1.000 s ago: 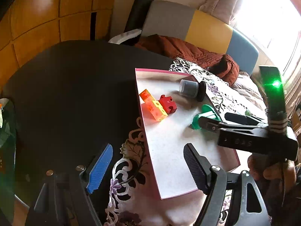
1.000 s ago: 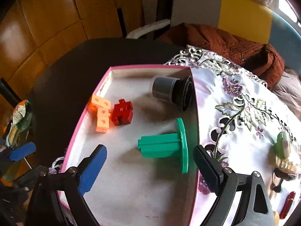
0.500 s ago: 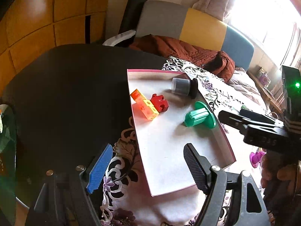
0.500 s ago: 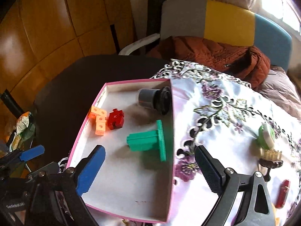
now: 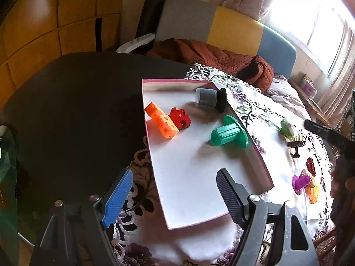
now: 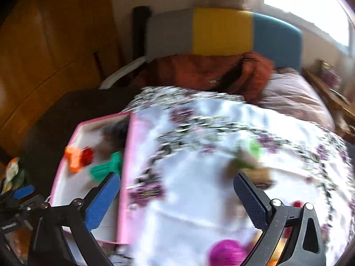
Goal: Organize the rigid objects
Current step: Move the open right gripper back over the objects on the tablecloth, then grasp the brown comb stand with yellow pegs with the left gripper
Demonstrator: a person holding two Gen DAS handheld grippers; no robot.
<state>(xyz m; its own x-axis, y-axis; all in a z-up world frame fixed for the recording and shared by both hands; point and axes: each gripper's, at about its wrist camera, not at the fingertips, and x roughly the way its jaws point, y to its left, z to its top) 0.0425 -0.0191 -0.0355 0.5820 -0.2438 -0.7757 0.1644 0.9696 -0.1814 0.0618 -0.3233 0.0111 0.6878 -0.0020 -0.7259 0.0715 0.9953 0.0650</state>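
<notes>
A pink-rimmed white tray holds orange blocks, a red block, a grey cylinder with a black cap and a green flanged piece. My left gripper hangs open over the tray's near edge, with nothing between its fingers. The right wrist view is blurred. In it my right gripper is above the floral cloth, right of the tray's pink wall; its jaws are opening and nothing is between them. A magenta piece lies just below it.
Loose on the floral cloth are a green-and-white item, a small dark stand, a red item, the magenta piece and an orange one. A dark round table lies left. Behind is a chair with a rust jacket.
The right gripper has swung right, off the tray and over the cloth, and its jaws have spread wider. The green piece stays lying in the tray. The left gripper has hardly moved.
</notes>
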